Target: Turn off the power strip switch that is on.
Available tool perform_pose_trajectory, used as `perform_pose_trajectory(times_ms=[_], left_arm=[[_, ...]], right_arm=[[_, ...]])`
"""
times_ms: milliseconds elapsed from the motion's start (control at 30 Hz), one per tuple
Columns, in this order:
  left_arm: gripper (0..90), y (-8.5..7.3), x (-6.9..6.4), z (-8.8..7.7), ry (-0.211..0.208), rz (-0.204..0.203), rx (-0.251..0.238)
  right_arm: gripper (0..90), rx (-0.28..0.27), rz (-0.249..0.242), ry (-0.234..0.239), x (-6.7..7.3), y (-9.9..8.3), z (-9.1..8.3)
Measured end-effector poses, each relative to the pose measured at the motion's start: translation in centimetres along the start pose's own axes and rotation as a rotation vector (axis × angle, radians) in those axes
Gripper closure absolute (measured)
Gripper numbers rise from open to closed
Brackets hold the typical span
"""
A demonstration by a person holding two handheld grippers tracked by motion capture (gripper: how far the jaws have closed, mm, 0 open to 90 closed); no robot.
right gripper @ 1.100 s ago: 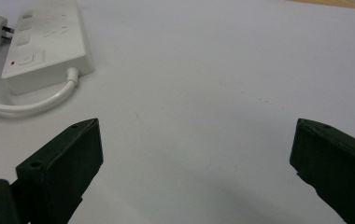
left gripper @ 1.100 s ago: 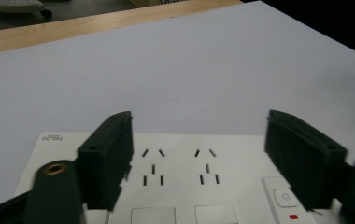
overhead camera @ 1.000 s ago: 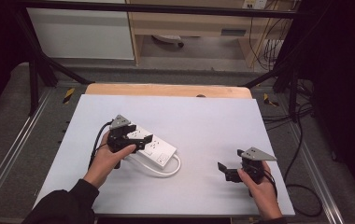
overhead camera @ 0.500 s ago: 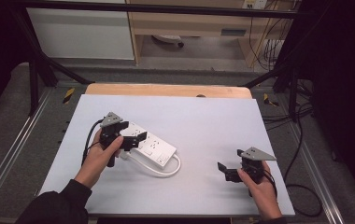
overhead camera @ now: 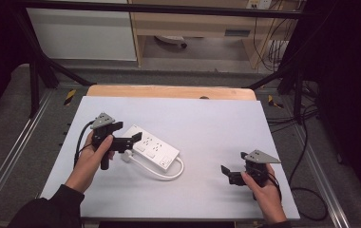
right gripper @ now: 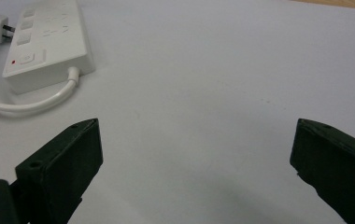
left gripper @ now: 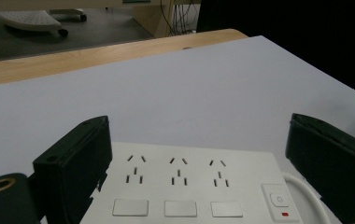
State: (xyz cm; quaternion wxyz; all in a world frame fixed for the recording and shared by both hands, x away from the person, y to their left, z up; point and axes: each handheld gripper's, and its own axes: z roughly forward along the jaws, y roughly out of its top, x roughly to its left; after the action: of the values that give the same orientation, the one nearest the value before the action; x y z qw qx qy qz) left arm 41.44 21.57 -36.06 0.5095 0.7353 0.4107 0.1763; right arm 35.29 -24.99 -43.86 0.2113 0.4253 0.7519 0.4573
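Observation:
A white power strip lies left of centre on the white table, its white cable curling back to a plug beside it. My left gripper is open at the strip's left end. In the left gripper view the strip, with three socket sets, buttons and a switch with a red light, lies between and just past the wide-apart jaws of the left gripper. My right gripper is open and empty near the front right. The right gripper view shows the strip far off.
A wooden strip borders the table's far edge. Metal frame rails run along both sides. Bare white table surface lies between the power strip and the right gripper. Cables trail off the right side.
My left gripper has drawn back to the left, from over the power strip to its left end. The right gripper and the strip have stayed put.

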Motion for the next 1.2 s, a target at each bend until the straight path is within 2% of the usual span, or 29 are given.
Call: perform_pose_trajectory(times_ms=[733, 1200], left_arm=[[6.8, 0.6, 0.3, -2.5, 0.008, 0.013, -0.060], [7.0, 0.0, 0.4, -4.7, 0.029, 0.013, -0.058]], right_arm=[[2.9, 0.002, -0.002, -0.001, 0.0, 0.0, 0.0], [2.9, 0.004, -0.001, -0.003, 0.0, 0.0, 0.0]])
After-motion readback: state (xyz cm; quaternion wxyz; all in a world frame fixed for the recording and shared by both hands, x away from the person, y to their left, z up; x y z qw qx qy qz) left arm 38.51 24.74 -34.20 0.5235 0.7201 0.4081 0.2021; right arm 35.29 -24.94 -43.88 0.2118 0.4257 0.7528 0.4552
